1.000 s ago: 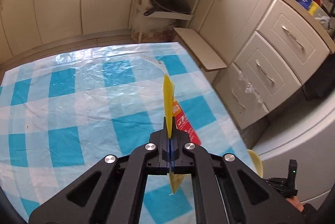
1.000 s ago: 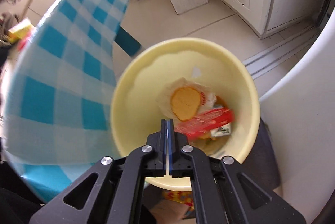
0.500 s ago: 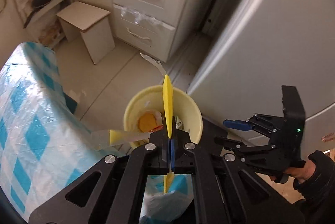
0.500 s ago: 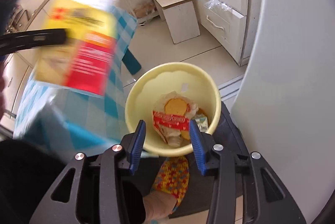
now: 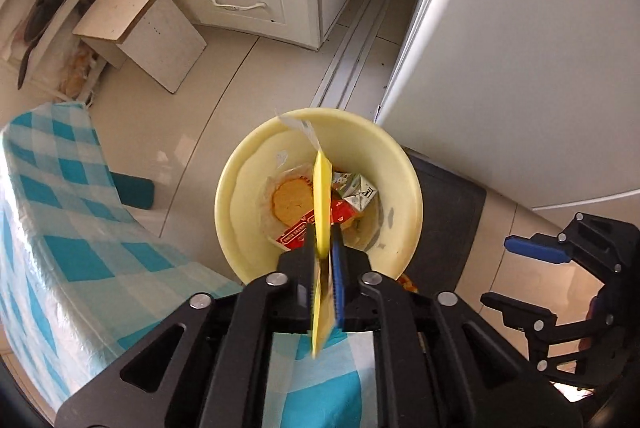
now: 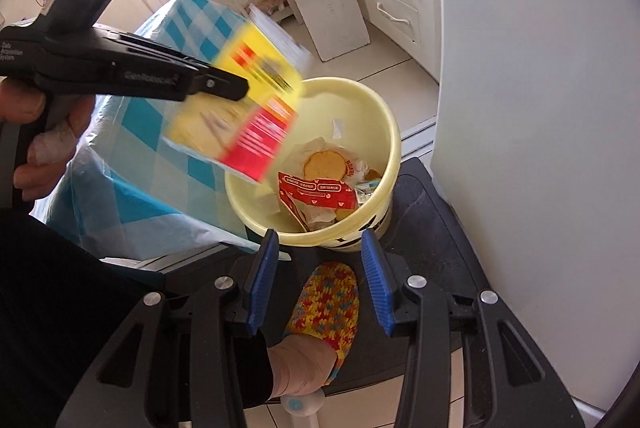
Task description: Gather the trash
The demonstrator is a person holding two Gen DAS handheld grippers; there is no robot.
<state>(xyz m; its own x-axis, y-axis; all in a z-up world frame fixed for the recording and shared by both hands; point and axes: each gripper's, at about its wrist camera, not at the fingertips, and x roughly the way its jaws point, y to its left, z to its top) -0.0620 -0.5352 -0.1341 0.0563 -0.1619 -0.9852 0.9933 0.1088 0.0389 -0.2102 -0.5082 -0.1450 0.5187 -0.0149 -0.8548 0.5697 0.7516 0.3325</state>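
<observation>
the left wrist view looks steeply down along its fingers, close above the yellow bucket (image 5: 320, 188) at frame centre, floor and drawers in the upper frame. the right wrist view looks down from nearer the floor, with the same bucket (image 6: 316, 164) at centre. both views share the bucket and the checked tablecloth (image 5: 60, 228) (image 6: 132, 204) at left; each view shows the other tool.

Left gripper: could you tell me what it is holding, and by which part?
The left gripper pinches a yellow-and-red wrapper near its lower edge, above the yellow bin. The right gripper holds nothing.
</observation>
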